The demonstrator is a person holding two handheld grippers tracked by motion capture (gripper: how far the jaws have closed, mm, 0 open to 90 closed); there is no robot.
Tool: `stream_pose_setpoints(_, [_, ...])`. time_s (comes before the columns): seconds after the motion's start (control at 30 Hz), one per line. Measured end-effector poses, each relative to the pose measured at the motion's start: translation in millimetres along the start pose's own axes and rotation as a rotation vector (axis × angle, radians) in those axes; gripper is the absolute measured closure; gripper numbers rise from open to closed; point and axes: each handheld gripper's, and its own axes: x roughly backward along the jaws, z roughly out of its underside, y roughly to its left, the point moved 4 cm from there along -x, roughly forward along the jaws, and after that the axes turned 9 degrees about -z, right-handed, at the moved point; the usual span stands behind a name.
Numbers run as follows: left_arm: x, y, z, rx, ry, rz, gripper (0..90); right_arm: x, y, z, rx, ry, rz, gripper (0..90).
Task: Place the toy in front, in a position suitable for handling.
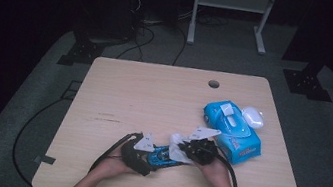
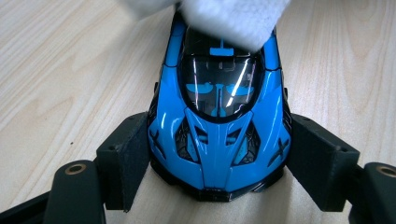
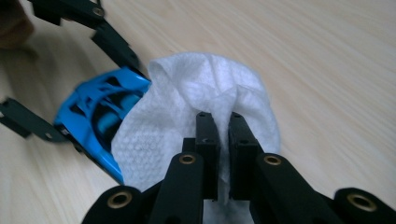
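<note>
Wipe (image 3: 187,102) pinched in right hand-held gripper (image 3: 219,121) over toy car (image 2: 219,126), car clamped by left hand-held gripper (image 2: 219,158), wipes pack (image 1: 234,129) nearby

My left gripper (image 1: 141,151) and my right gripper (image 1: 201,149) are both matt black, each topped with a pale grey three-cornered plate and trailing a black cable that loops back over the table edge toward me. Seen along their own length, my jaws are angular black links pinned with brass-coloured rivets, ending in flat, blocky black pads (image 2: 125,156) with a slightly rough face. My forearms come in bare, with no sleeve reaching the wrists.
</note>
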Motion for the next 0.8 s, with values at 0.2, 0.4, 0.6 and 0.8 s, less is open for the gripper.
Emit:
stream_pose_setpoints(0.2, [0.3,0.9,0.7,0.004,-0.006,0.003,25.8,-4.7,-8.5,-5.2,-0.02,0.009,0.01,84.9])
stream_pose_setpoints(0.4, [-2.4,-0.7,-1.1,0.001,-0.001,-0.003,25.6,-11.1,-2.0,-5.3,-0.055,-0.036,-0.038,84.9])
stream_pose_setpoints(0.6, [-2.8,-0.9,-1.2,-0.001,-0.005,-0.004,25.7,-4.9,-7.6,-6.7,-0.001,0.014,0.046,85.0])
stream_pose_setpoints(0.8, [-5.4,-1.4,-1.8,0.009,-0.01,-0.002,25.5,23.2,-1.6,13.3,-0.027,-0.038,0.003,85.2])
